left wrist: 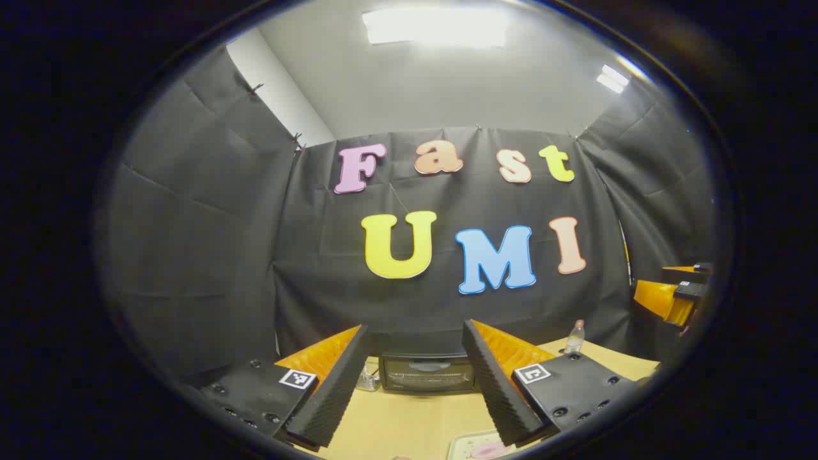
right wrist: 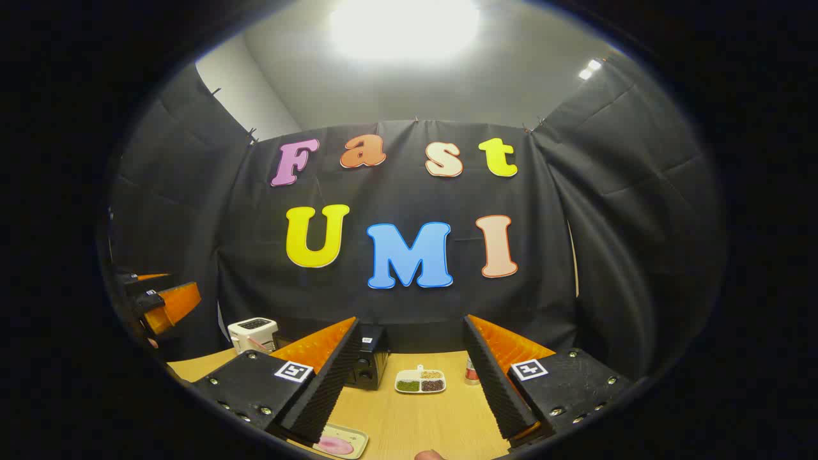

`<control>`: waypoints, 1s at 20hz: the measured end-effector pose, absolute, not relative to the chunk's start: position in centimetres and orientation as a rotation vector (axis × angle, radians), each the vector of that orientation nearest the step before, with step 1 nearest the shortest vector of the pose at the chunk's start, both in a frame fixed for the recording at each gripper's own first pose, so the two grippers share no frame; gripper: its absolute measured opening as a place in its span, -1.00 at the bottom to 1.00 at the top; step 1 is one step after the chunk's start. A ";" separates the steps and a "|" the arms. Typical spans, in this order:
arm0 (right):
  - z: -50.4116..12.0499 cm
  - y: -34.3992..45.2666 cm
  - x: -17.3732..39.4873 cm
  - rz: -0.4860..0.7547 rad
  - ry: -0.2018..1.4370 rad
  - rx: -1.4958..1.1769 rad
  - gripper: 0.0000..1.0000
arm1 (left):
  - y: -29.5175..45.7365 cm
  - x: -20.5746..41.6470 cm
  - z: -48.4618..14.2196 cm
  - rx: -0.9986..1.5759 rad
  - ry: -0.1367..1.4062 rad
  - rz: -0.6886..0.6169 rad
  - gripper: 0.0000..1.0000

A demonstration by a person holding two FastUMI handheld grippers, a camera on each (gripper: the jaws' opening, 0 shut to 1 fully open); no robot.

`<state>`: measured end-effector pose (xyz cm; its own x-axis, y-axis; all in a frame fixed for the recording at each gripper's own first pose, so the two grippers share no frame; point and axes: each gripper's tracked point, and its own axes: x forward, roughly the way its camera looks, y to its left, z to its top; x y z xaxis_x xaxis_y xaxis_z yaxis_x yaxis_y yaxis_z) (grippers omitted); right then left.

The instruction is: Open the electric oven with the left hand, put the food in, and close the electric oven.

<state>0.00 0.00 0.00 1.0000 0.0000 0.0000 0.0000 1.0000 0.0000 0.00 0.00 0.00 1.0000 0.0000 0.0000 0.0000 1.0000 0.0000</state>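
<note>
Hovering above the wooden table point(left wrist: 409, 425), with the left gripper point(left wrist: 409, 390) spread wide and holding nothing. Seen straight ahead between its fingers point(left wrist: 332, 390): the electric oven point(left wrist: 427, 372), at the far edge of the table against the black cloth wall, door shut, glass front facing the camera, long axis lying across the view from left to right. Just beside its left end, a small clear glass object point(left wrist: 368, 379); to the right and a little farther back, a clear bottle point(left wrist: 575, 337) standing upright. Near the bottom edge, a pale tray point(left wrist: 470, 445) with a pink piece of food point(left wrist: 489, 451) on it.

Held also wide apart and empty, the right gripper point(right wrist: 409, 390). Partly hidden behind its left finger, the same oven, shown end-on with knobs visible. Farther left, a white toaster point(right wrist: 253, 333). Between the fingers, a divided dish point(right wrist: 420, 381) with green, brown and yellow fillings.
</note>
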 end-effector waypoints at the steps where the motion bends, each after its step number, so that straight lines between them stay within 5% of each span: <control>1: -0.2 -0.1 0.1 -0.005 -0.001 0.005 0.94 | -0.2 0.0 0.0 -0.001 0.001 -0.004 1.00; 20: -2.9 -1.7 -0.7 0.052 0.025 0.017 0.94 | -4.8 4.2 -0.2 0.004 -0.033 -0.039 1.00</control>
